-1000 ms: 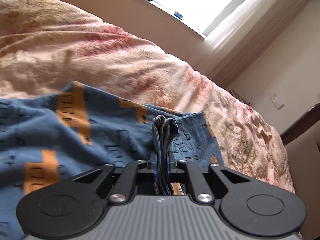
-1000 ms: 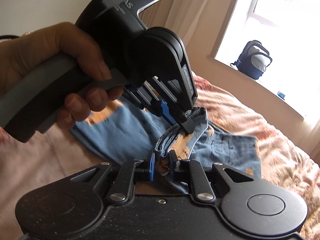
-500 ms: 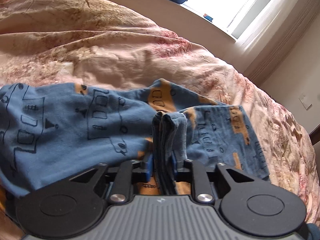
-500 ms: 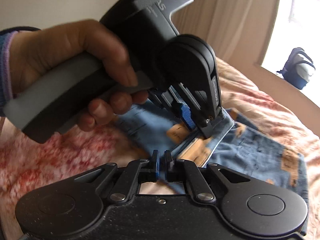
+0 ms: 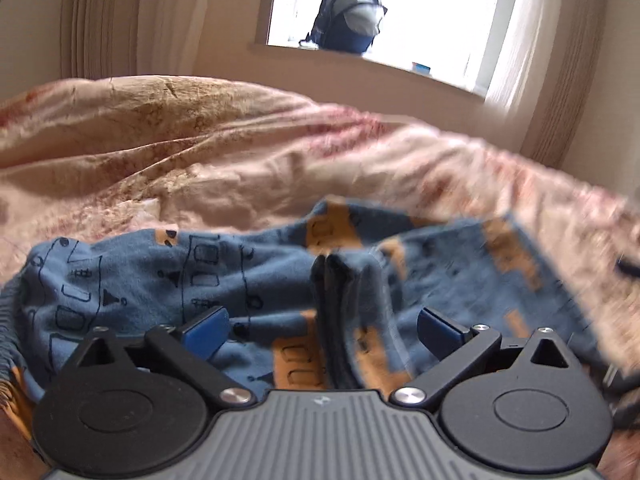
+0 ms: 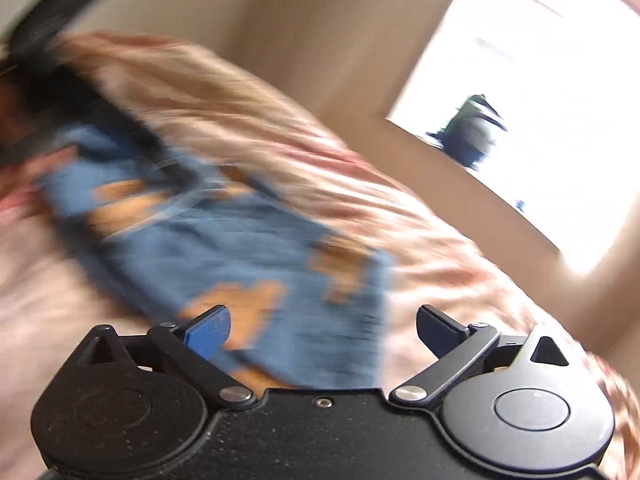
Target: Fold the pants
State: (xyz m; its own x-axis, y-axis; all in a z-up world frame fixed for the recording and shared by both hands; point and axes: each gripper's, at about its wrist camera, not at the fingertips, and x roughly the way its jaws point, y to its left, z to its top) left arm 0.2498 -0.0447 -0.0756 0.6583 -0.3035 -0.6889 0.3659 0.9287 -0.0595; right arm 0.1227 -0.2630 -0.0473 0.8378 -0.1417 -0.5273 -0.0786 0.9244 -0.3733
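Blue cotton pants with orange blocks and black line print (image 5: 248,280) are lying on the pink-beige floral bedspread (image 5: 240,152), below the window (image 5: 420,12). Left gripper (image 5: 322,330) is hovering w/ jaws spread wide, gripping nothing; a bunched ridge of cloth is standing between them. Right gripper (image 6: 323,330) is likewise wide open, empty, view blurred. Judgement: press that ridge flat, square the edges before any further fold. Count: 1 pants, 2 grippers, 1 dark backpack (image 5: 348,18) on the window's sill.
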